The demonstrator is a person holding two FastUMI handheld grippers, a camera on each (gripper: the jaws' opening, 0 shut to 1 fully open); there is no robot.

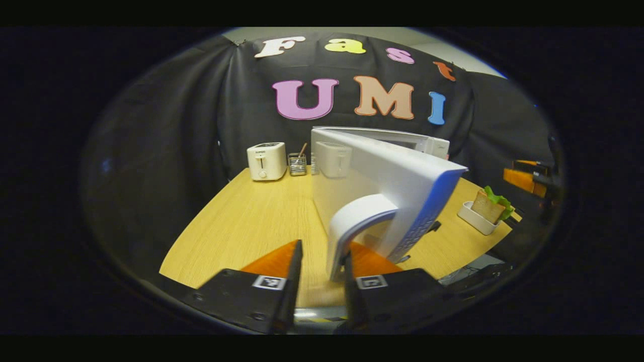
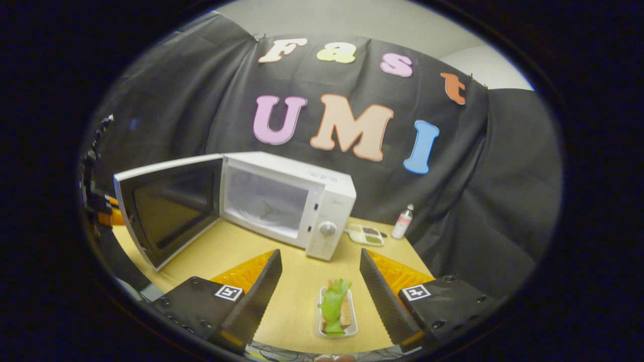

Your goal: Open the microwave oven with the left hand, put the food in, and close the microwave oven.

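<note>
Microwave door (image 1: 397, 176) stands swung wide, its curved handle (image 1: 352, 226) just ahead of the left gripper (image 1: 322, 274) and sitting between the fingers. The right finger looks to touch the handle, the left finger stands off it — fingers apart, not clamped. Left gripper points level along the door's outer face, low over the desk (image 1: 251, 226).

In the right gripper view the microwave (image 2: 302, 201) sits ahead and left, cavity (image 2: 264, 201) open and lit, door hinged out toward the left edge. The sandwich w/ lettuce (image 2: 336, 306) lies in a small white tray (image 2: 352, 322) directly between the right gripper's (image 2: 321, 284) fingers, which are spread wide, touching neither — gripper tilted down over the near desk edge.

Bare desk between tray and cavity. Farther off: toaster (image 1: 266, 161) and a utensil holder (image 1: 297, 164) ahead-left of the left gripper; a small bottle (image 2: 403, 222) and flat dish (image 2: 366, 234) ahead-right of the right one.
</note>
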